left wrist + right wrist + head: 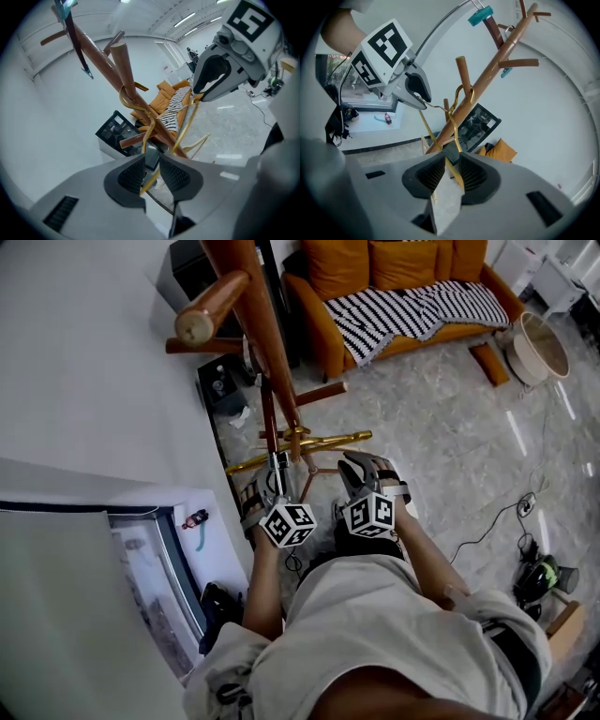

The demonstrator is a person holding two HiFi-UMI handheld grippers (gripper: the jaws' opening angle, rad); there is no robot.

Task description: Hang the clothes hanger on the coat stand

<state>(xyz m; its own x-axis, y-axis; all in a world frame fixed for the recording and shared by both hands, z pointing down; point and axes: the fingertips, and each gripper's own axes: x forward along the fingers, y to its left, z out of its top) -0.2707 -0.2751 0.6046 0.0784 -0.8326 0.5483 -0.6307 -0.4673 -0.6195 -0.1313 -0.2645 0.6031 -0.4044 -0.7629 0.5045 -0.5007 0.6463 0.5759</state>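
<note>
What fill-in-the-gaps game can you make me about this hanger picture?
The hanger hooked on the coat stand is coloured ____.
The coat stand is made of ____.
The black-and-white blanket lies on an orange ____.
Missing words: gold, wood, sofa.

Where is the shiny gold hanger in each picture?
Head view: the gold hanger lies across the middle, against the pole.
Left gripper view: the hanger is in the centre, thin wires rising from the bottom middle.
Right gripper view: the hanger is in the centre, wires climbing to a hook.
Shared landmark: the wooden coat stand.
</note>
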